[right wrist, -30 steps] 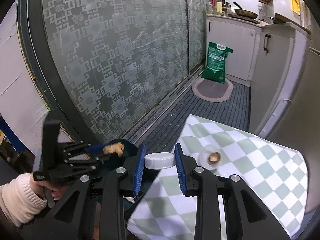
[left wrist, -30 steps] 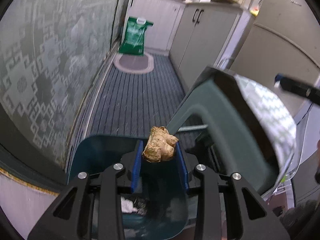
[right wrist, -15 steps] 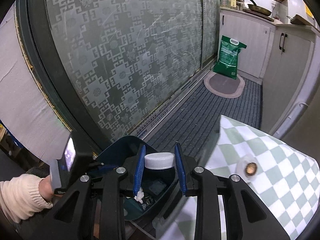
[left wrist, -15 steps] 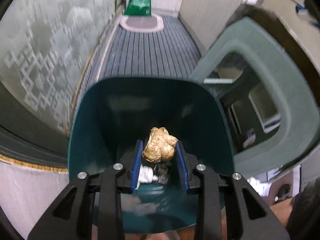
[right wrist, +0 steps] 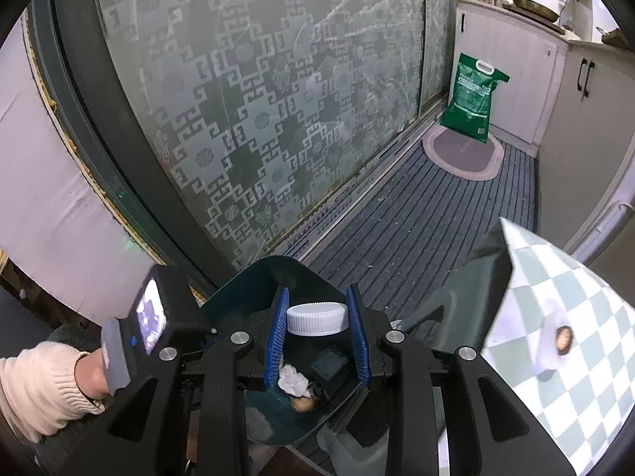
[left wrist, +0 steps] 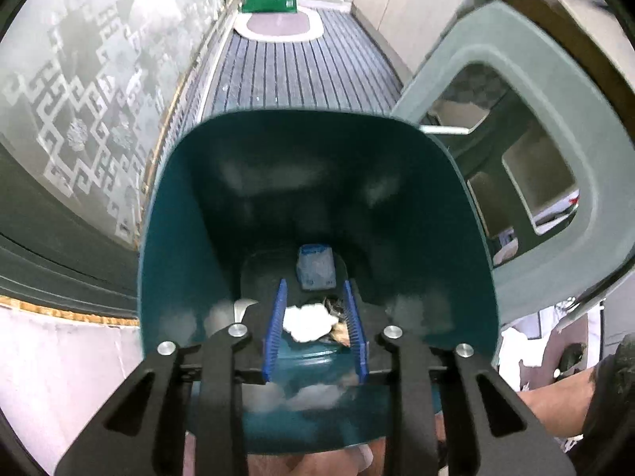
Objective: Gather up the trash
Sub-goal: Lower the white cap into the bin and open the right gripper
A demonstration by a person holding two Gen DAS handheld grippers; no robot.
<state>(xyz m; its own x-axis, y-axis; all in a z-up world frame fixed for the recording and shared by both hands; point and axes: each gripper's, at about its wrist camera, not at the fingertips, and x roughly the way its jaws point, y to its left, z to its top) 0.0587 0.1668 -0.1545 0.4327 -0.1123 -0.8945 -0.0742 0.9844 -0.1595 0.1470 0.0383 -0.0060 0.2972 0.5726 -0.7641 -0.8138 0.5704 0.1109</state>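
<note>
The right hand-held gripper clenches a white ribbed bottle cap between its two blue pads, directly above the open mouth of the teal trash bin; whatever hangs below the cap is too dark to make out. The left hand-held gripper hangs over the same bin with its pads parted and nothing between them, released. Down on the bin floor lie one crumpled white tissue, one tan ginger-like lump partly tucked under it, and one pale blue wrapper further in; a few dark scraps beside the tissue are too small to identify. A grey-green plastic stool stands just right of the bin, half cut off by the frame. Beyond it, the checked counter carries a single blurred roll of tape. Farther along the striped floor mat, one green sack leans against the white cabinets
</note>
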